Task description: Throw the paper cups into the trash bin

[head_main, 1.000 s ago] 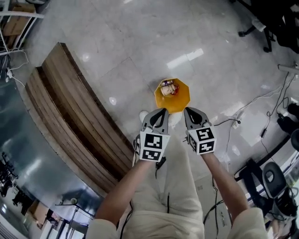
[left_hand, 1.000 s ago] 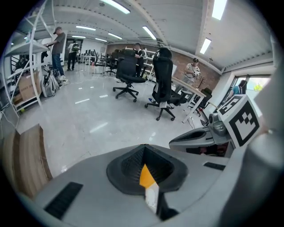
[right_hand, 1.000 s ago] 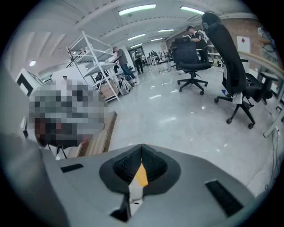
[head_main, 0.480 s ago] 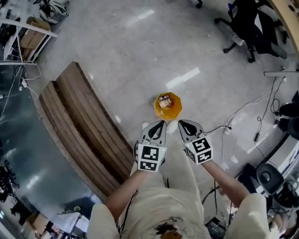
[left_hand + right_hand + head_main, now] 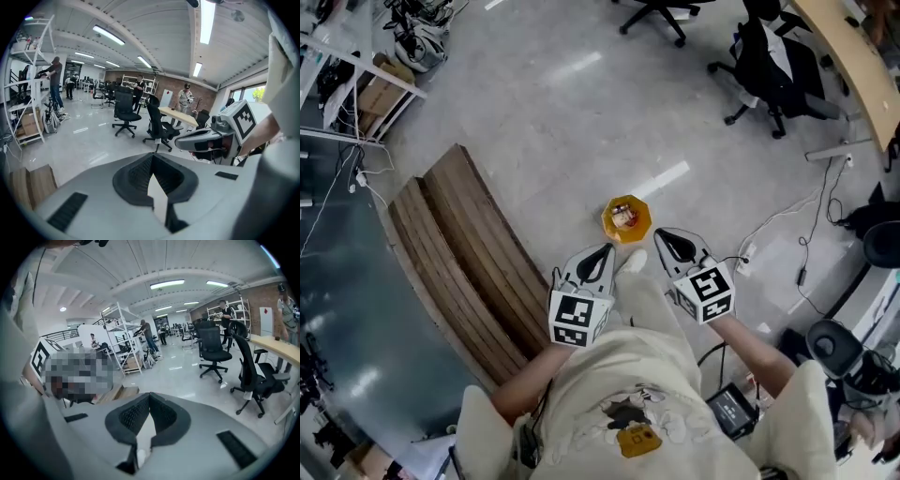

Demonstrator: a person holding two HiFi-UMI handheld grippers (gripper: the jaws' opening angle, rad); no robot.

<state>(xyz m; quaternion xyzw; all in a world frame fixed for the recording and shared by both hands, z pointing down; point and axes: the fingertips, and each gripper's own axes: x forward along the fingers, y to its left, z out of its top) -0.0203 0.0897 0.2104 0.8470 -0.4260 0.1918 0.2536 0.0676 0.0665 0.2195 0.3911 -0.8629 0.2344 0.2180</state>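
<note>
inspection, head view. i hold both grippers low in the centre of the frame, over my light trousers (image 5: 652, 309).

- left gripper (image 5: 602, 253): jaws clenched, tips meeting, nothing gripped. the left gripper view confirms this.
- right gripper (image 5: 662, 238): jaws clenched tip to tip, nothing gripped. the right gripper view confirms this.
- trash bin (image 5: 625, 218): orange, eight-sided, upright on the grey floor (image 5: 544, 103), just above the two sets of jaw tips in the frame and clear of both. it holds small white and red items – too small for me to say whether they are paper cups.
- curved wooden counter (image 5: 459, 253): left of the frame, near the left gripper.
- office chairs (image 5: 769, 56): upper right, well apart from the bin.
</note>
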